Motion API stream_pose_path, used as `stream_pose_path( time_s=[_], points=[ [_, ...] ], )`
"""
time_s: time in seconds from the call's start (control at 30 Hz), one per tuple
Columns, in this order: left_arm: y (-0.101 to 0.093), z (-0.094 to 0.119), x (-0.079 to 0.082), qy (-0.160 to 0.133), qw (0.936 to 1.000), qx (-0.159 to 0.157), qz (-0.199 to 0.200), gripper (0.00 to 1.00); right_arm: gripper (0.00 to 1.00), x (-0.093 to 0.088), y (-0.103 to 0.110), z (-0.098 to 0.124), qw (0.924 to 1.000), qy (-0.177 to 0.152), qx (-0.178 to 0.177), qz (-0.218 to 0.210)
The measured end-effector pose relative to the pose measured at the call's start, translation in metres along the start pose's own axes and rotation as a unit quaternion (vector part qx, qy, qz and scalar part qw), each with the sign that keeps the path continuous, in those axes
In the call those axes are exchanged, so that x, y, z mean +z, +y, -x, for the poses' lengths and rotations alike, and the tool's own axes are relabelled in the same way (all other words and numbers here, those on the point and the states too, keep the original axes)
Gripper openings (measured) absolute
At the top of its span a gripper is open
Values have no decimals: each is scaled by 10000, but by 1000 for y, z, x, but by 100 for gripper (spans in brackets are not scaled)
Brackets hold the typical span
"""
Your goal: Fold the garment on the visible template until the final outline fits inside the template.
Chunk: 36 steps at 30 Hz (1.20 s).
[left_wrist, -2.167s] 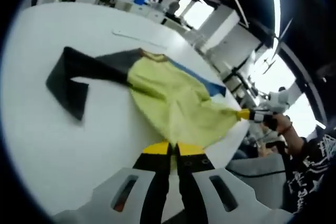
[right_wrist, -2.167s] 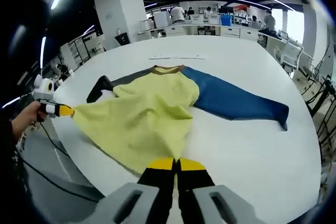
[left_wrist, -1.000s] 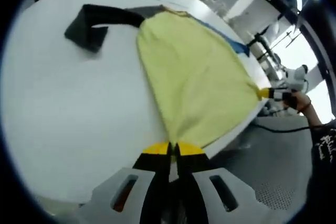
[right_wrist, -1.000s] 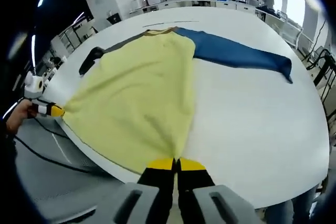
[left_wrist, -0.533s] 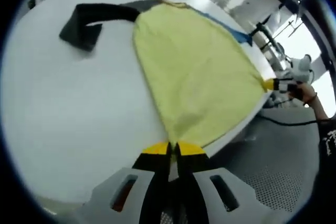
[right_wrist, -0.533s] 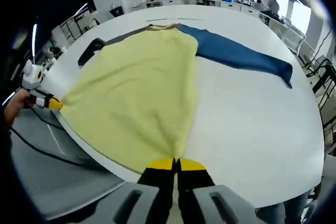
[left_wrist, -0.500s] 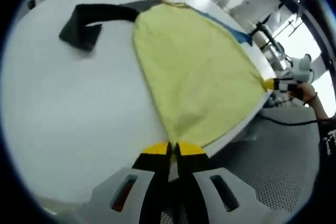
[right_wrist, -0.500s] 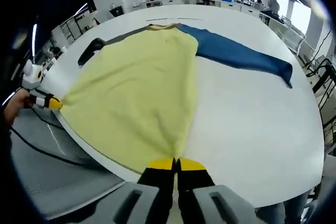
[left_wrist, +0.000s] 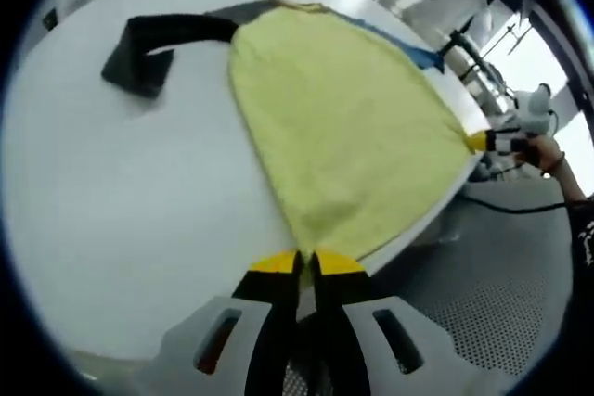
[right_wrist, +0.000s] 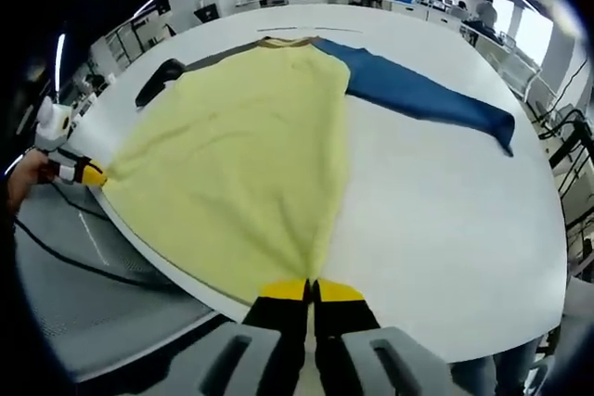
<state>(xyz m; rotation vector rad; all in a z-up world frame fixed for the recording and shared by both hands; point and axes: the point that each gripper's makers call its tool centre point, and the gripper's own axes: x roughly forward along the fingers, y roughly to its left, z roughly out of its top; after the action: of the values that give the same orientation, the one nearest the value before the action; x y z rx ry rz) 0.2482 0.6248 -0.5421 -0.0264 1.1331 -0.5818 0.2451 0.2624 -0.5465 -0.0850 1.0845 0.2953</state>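
Two hand-held grippers grasp the hem of a long-sleeved shirt (right_wrist: pixel 251 146) spread flat on a white tabletop (right_wrist: pixel 445 220). The left hand-held gripper (left_wrist: pixel 306 264) has its yellow-tipped jaws clenched on one near hem corner at the tabletop's edge; in the right gripper view it shows at the far left (right_wrist: pixel 83 172), held by a hand (right_wrist: pixel 23 178). The right hand-held gripper (right_wrist: pixel 312 290) is clenched on the other hem corner; in the left gripper view it shows at the right edge (left_wrist: pixel 487 142). The yellow body is pulled taut between them, its hem reaching the tabletop's near edge. A blue sleeve (right_wrist: pixel 418 99) lies stretched out to the right, and a dark grey sleeve (left_wrist: pixel 153 44) lies bent on the left. The brown collar (right_wrist: pixel 286 41) points to the far side.
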Motion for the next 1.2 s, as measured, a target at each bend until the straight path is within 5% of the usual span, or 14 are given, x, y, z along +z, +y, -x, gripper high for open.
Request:
stream_pose_path(
  time_s=[0.37,0.53,0.73,1.0,1.2],
  points=[
    [-2,0,4,-94,9999,-27,-65,11,1,1,-2,-1,9993,-118,116,-326],
    [-6,6,9,-212,9997,-37,-120,21,29,7,2,6,9978,-234,139,-598],
    [-16,22,31,-788,9967,-96,-151,36,44,29,-5,18,9924,-688,240,-996],
    [-15,34,47,-1388,9896,63,-363,65,64,49,-25,28,9892,-1134,20,-925],
    [-16,43,57,-1733,9837,173,-440,81,69,60,-46,32,9863,-1337,-112,-958]
  ],
)
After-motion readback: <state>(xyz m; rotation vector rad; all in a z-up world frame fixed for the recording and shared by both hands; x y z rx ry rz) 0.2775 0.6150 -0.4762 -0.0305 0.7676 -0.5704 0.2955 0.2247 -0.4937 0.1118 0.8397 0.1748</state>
